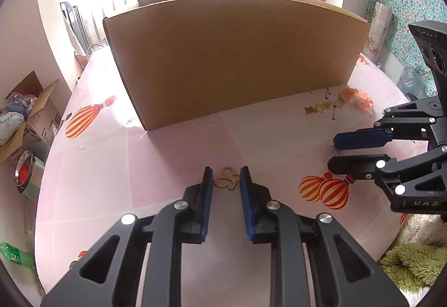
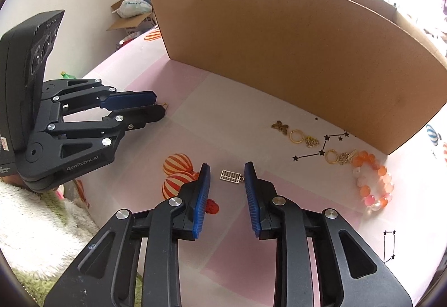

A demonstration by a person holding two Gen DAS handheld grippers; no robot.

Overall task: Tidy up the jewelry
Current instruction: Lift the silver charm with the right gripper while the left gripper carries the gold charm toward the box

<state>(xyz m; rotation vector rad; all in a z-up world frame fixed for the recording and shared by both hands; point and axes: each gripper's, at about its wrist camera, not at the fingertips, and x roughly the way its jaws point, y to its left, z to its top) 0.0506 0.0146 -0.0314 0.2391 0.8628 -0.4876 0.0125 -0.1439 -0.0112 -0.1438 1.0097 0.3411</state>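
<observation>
Left gripper [image 1: 226, 177] is down at the pink tablecloth [image 1: 173, 150] w/ a gold butterfly charm [image 1: 226, 182] between its blue pads; charm is openwork, thin looped wire wings, lying flat on the cloth. Pads sit right at its edges but can't tell if they actually press on it.

Right gripper [image 2: 226, 175] jaws stand apart, not clamped, w/ a small silver abacus charm [image 2: 230, 176] lying on the cloth between them: rectangular frame, rows of tiny beads, little ring at its right end close to the right pad. Nothing pinches it.

Rest of the jewelry sits in a loose row near the foot of the cardboard box [image 2: 293, 42]: a darker gold butterfly [image 2: 280, 127], a gold ring [image 2: 296, 136], a gold filigree heart [image 2: 311, 141], a second gold ring w/ pale charms [image 2: 338, 156], then an orange-pink-white bead bracelet [image 2: 374, 181] to the far right
</observation>
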